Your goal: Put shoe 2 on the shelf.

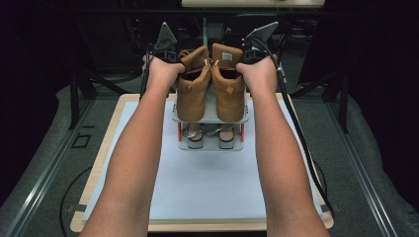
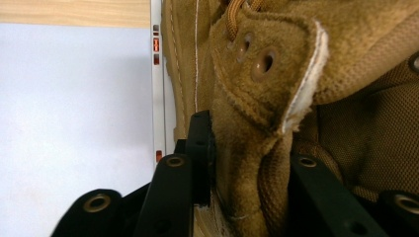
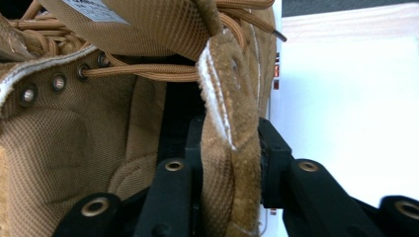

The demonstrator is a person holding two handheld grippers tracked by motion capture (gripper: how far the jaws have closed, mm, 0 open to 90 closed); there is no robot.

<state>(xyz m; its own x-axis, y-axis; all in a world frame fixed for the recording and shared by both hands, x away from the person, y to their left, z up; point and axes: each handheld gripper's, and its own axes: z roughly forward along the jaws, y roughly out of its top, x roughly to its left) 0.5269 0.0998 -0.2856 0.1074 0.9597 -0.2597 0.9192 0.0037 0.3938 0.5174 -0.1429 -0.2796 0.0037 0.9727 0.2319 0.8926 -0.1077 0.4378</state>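
Observation:
Two tan suede high-top boots stand side by side on the top shelf of a small grey shoe rack [image 1: 210, 117]. The left boot [image 1: 192, 91] has its collar [image 2: 252, 163] between the jaws of my left gripper [image 2: 247, 143], and both pads lie against the suede. My right gripper [image 3: 230, 133] is shut the same way on the collar flap [image 3: 232, 148] of the right boot [image 1: 230, 91]. In the high view the person's hands cover both gripper bodies at the boot tops, with the grey plates [image 1: 165, 35] sticking up behind.
The rack's lower shelf carries a pair of pale sandals [image 1: 196, 134]. The rack stands at the far end of a white mat [image 1: 207, 187] on a wooden table [image 1: 94, 173]. Dark frames and cables surround the table.

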